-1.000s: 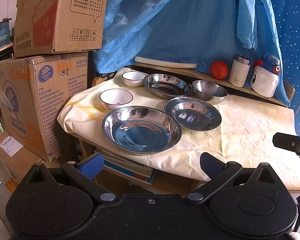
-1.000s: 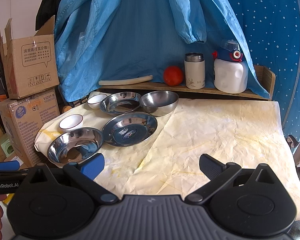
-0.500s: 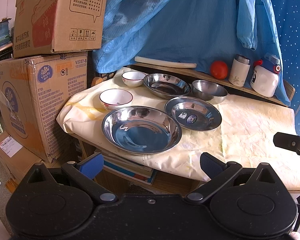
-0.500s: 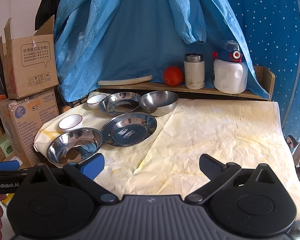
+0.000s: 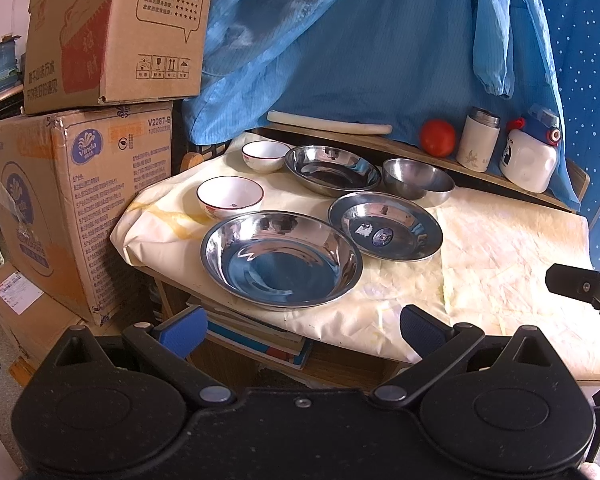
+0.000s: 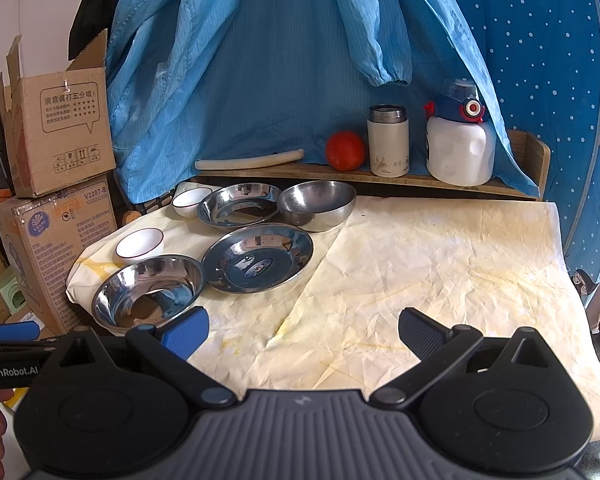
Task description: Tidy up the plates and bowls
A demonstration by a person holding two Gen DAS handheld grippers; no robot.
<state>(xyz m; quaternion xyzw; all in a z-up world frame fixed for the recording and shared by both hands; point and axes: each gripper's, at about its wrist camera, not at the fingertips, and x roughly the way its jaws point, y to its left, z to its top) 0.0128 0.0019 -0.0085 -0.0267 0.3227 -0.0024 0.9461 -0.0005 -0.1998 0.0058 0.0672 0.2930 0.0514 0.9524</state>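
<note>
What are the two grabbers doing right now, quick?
Left gripper: open, holding nothing, short of the big steel dish.
Right gripper: open, holding nothing, over the table cover.

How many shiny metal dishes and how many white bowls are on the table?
Shiny metal dishes: 4 (large plate, stickered plate, far plate, deep bowl)
White bowls with red rims: 2 (near, far)
Total: 6

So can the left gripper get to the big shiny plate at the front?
Probably yes. The left gripper is open and empty, pointing at the big steel plate near the table's front edge, with nothing between them. The red-rimmed white bowl sits behind it.
</note>
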